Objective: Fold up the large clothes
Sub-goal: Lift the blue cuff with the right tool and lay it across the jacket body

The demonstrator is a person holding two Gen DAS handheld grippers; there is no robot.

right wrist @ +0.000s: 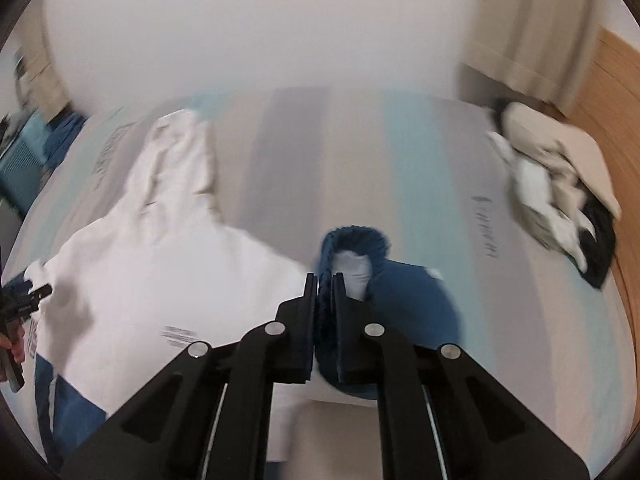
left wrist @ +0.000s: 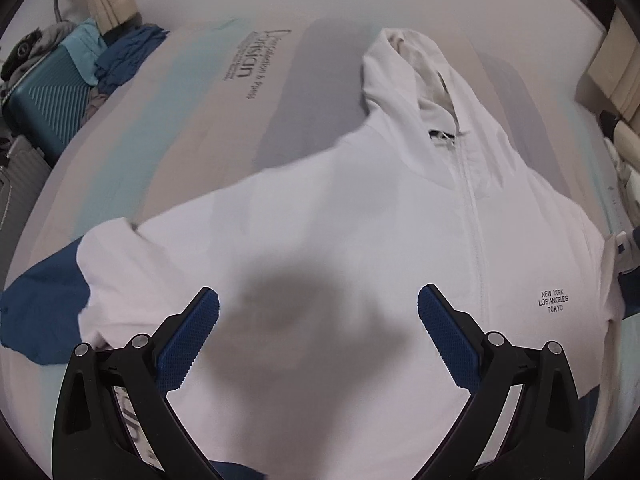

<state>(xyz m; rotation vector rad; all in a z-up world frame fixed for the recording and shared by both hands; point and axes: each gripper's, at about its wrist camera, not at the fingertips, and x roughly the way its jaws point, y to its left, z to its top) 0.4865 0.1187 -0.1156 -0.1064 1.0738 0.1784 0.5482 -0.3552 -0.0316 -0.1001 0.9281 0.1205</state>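
A white zip hoodie [left wrist: 320, 216] with blue sleeve ends lies front up on the bed, hood away from me; it also shows at the left of the right wrist view [right wrist: 160, 256]. My left gripper [left wrist: 318, 300] hovers open and empty over the hoodie's chest. One blue sleeve end [left wrist: 40, 312] lies flat at the left. My right gripper [right wrist: 325, 284] is shut on the other blue sleeve cuff [right wrist: 356, 240], which stands raised above the bed, right of the hoodie's body.
The striped bed sheet [right wrist: 360, 140] spreads beyond the hoodie. A teal suitcase [left wrist: 44, 100] and piled clothes stand at the far left. A heap of beige, white and black clothes [right wrist: 560, 184] lies at the bed's right edge, by a wooden board.
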